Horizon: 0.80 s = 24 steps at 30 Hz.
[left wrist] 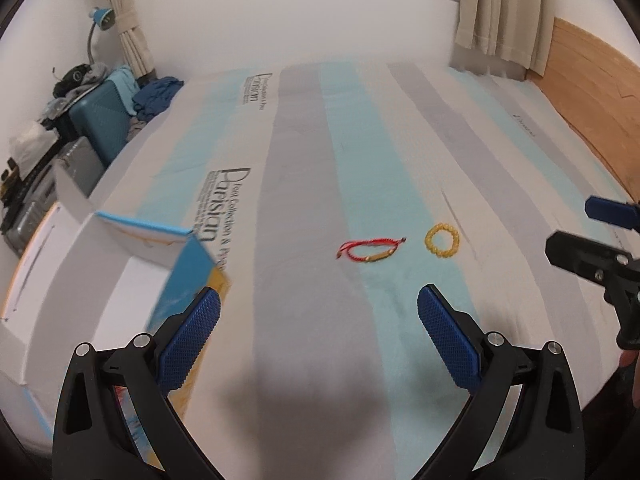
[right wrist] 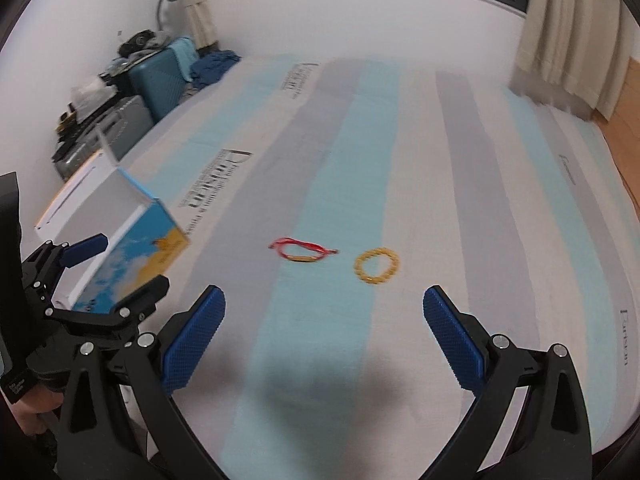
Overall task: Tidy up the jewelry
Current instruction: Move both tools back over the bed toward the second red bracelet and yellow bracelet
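A red cord bracelet with a gold piece lies on the striped bed sheet. Just to its right lies a yellow bead bracelet. An open white box with a blue and yellow lid stands on the bed to the left. My left gripper hovers open, short of the red bracelet, with nothing between its fingers. My right gripper is also open and empty, short of both bracelets. Each gripper shows at the edge of the other's view.
Teal and grey suitcases with clothes piled on them stand beside the bed at the far left, under a blue desk lamp. Curtains and a wooden headboard lie at the far right.
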Available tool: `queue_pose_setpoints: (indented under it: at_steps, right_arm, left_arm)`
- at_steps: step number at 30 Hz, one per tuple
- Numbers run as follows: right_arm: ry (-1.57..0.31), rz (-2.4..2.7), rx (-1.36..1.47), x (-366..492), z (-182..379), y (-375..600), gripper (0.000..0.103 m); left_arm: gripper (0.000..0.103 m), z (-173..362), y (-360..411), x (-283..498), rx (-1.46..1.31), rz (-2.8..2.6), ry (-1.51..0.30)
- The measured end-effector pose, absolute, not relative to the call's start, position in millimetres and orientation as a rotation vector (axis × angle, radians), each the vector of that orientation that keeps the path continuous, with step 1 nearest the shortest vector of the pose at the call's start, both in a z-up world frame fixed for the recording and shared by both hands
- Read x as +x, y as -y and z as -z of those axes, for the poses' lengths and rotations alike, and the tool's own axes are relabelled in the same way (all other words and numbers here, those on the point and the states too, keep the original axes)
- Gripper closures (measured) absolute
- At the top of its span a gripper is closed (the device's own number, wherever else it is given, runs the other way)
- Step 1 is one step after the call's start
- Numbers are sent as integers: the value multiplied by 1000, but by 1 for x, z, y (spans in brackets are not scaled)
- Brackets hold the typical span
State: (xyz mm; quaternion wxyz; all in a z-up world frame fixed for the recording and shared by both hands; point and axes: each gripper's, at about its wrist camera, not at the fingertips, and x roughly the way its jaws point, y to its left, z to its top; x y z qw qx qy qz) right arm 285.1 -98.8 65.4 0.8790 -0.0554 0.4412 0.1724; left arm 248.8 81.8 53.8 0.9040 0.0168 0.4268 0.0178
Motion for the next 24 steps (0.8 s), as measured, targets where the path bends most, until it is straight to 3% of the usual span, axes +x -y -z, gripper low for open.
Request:
queue_pose_setpoints:
  at_steps: [12,24]
  right_arm:
    - [-1040,-295,-131,380,32,121,8]
    - [-1086,-291,-191,420,88,115,8]
  left_arm:
    - [6,25,-68,345,39,12,-928]
    - [6,82,-61,394,48,43,-979]
